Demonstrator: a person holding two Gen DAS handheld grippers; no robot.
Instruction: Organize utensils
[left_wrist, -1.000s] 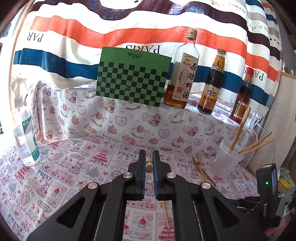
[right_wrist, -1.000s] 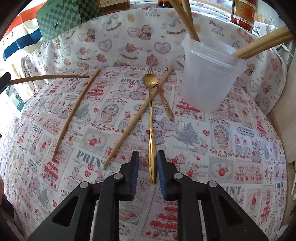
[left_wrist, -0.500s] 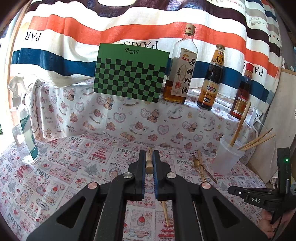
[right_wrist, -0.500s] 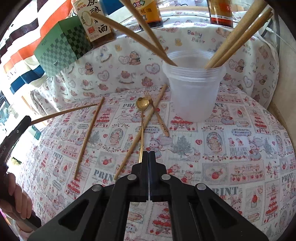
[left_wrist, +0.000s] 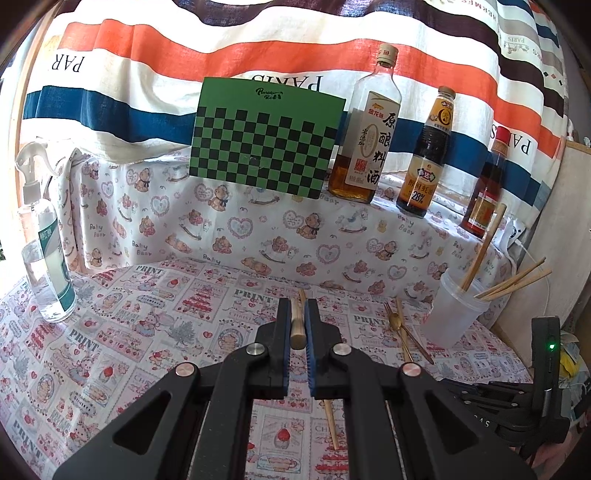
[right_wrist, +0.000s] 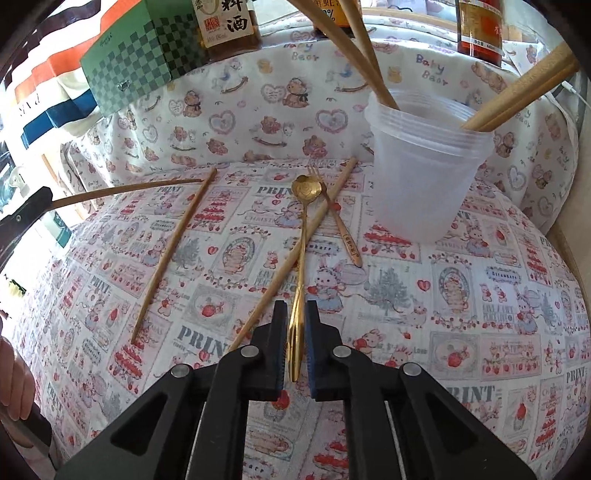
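Note:
My left gripper (left_wrist: 297, 306) is shut on the thick end of a wooden chopstick (left_wrist: 296, 328) and holds it above the patterned cloth. In the right wrist view that chopstick (right_wrist: 129, 189) reaches in from the left. My right gripper (right_wrist: 295, 308) points down at a gold spoon (right_wrist: 306, 188). The spoon's handle lies between the jaws, which are opening, with a thin gap on each side. The spoon crosses a loose chopstick (right_wrist: 317, 225) next to a gold fork (right_wrist: 341, 229). Another chopstick (right_wrist: 173, 251) lies to the left. A clear plastic cup (right_wrist: 424, 177) at the back right holds several chopsticks.
A spray bottle (left_wrist: 46, 258) stands at the far left. On a raised ledge behind are a green checkered box (left_wrist: 266, 144) and three sauce bottles (left_wrist: 369, 147). A hand (right_wrist: 14, 384) shows at the left edge of the right wrist view.
My right gripper closed fully and lifted away from the spoon, then came back down with its jaws slightly apart around the handle. The left gripper and its chopstick have not moved.

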